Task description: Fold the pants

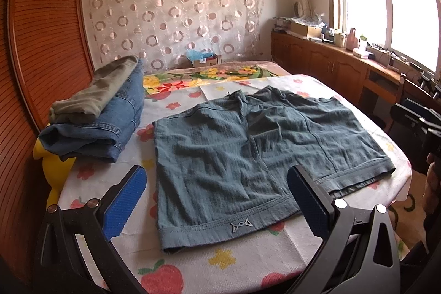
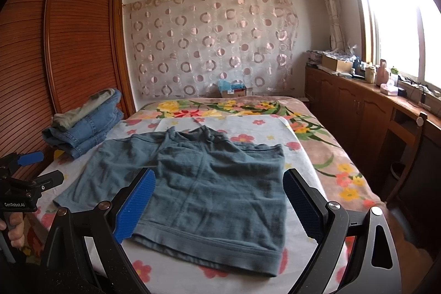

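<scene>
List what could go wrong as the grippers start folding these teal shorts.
Teal shorts lie wrinkled, waistband bunched, so a fold may trap creases. Both grippers, left and right, are open above separate leg hems; uneven grasps could skew the fold. The stack of folded jeans lies close to the shorts, so a swung leg could snag it.

Right gripper [image 2: 217, 203] hovers over bed [image 2: 325, 156], blue-padded fingers [image 2: 136, 201] spread wide, nothing between them. Teal shorts [image 2: 193, 175] lie flat just beyond and between fingertips, near hem under left finger. Folded jeans stack [image 2: 85, 134] sits far left of fingers. Left gripper [image 2: 30, 168] at left edge, hand [image 2: 12, 229] on handle, jaws parted.
</scene>
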### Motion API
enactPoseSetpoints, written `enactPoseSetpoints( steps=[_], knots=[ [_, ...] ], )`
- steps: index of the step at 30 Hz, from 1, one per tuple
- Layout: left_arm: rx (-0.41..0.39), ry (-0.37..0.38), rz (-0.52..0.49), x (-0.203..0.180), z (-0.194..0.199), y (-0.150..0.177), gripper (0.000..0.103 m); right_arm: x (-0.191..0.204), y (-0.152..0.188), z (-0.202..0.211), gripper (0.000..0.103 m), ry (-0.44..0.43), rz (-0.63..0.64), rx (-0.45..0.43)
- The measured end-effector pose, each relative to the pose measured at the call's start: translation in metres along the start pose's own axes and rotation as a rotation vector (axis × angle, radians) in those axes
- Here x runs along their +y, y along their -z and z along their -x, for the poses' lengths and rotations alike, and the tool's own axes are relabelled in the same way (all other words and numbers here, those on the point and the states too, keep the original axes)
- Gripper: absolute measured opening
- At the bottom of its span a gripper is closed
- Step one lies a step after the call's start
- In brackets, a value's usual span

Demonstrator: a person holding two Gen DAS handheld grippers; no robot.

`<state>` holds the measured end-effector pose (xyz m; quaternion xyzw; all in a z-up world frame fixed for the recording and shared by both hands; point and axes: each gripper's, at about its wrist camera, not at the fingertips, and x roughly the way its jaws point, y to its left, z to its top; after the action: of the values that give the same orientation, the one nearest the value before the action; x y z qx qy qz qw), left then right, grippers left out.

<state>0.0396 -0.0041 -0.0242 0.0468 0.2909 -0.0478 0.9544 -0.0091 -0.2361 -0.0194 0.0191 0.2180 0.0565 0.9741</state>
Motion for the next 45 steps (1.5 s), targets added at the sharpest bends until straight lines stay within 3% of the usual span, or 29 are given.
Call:
enactPoseSetpoints(
  steps=[7, 15, 28, 32, 34, 39, 45],
  knots=[
    [0.04, 0.02, -0.05, -0.008, -0.017, -0.004, 0.102, -0.011, -0.002, -0.003, 0.094, 0.011, 0.019, 0.008],
    [0.066, 0.116, -0.083, -0.025, -0.03, -0.017, 0.102, -0.023, -0.009, -0.014, 0.094, 0.037, 0.04, 0.034],
    [0.127, 0.216, -0.102, -0.043, -0.056, -0.024, 0.102, -0.05, -0.033, -0.063, 0.056, -0.05, 0.066, 0.201],
    [0.156, 0.21, -0.092, -0.041, -0.069, -0.022, 0.102, -0.066, -0.044, -0.085, 0.046, -0.074, 0.039, 0.272],
    [0.173, 0.208, -0.086, -0.04, -0.076, -0.018, 0.102, -0.076, -0.05, -0.096, 0.036, -0.081, 0.022, 0.308],
    [0.208, 0.211, -0.084, -0.039, -0.084, -0.009, 0.102, -0.098, -0.064, -0.126, 0.032, -0.069, -0.029, 0.408],
    [0.237, 0.205, -0.077, -0.036, -0.092, -0.002, 0.102, -0.108, -0.08, -0.132, 0.032, -0.065, -0.057, 0.451]
  ],
)
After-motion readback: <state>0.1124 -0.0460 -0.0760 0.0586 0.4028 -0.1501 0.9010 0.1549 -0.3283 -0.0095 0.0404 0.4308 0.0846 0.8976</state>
